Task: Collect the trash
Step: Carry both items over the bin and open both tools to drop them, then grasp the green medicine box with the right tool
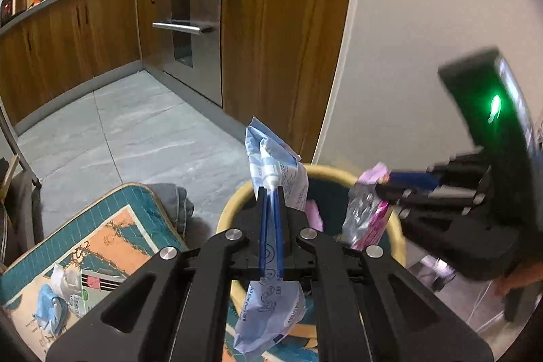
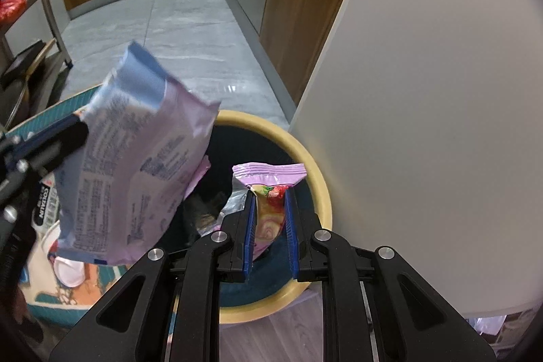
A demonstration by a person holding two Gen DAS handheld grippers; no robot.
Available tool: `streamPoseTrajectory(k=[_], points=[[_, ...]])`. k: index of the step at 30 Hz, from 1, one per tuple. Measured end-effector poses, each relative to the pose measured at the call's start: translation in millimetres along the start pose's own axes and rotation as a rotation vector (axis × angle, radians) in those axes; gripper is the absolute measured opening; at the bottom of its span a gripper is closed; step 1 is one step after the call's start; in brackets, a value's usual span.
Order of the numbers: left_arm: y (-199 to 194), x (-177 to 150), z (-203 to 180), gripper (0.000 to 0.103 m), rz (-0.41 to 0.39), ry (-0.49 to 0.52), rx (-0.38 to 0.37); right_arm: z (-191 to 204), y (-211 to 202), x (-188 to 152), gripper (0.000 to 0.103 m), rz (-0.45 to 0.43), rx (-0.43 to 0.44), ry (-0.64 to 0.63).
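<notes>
Two wrappers hang above one yellow-rimmed bin (image 2: pixel 315 172). The left claw (image 1: pixel 270 192) is clenched on the blue wrapper (image 1: pixel 271 165); the right claw (image 2: pixel 269 192) grips the pink wrapper (image 2: pixel 268 175).

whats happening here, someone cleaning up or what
A person is collecting trash with a pair of handheld tongs in each hand. The left tongs are shut on a pale blue wrapper, and the right tongs grip a pink snack packet. Both pieces are held over a round bin with a yellow rim that already has wrappers inside. More litter lies on the patterned mat beside the bin.
</notes>
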State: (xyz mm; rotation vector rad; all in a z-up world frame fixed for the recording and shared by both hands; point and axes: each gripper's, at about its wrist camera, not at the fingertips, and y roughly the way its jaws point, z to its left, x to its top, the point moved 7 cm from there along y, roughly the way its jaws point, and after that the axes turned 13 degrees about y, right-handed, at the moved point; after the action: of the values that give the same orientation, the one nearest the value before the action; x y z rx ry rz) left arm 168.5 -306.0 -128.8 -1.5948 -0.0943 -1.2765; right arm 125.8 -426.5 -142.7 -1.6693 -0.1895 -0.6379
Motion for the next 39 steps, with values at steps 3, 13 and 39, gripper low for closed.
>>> streamPoseTrajectory(k=[3,13,39], points=[[2.5,-5.9,-1.0,0.004,0.028,0.008,-0.011,2.3,1.3,2.9,0.018,0.004,0.004,0.011],[-22.0,-14.9,9.1,0.031,0.031,0.060,0.033,4.2,-7.7,7.8,0.037,-0.037,0.011,0.026],[-137.2,-66.0,111.6,0.097,0.010,-0.066,0.245,70.4,-65.5,12.7,0.096,-0.157,0.175,0.094]])
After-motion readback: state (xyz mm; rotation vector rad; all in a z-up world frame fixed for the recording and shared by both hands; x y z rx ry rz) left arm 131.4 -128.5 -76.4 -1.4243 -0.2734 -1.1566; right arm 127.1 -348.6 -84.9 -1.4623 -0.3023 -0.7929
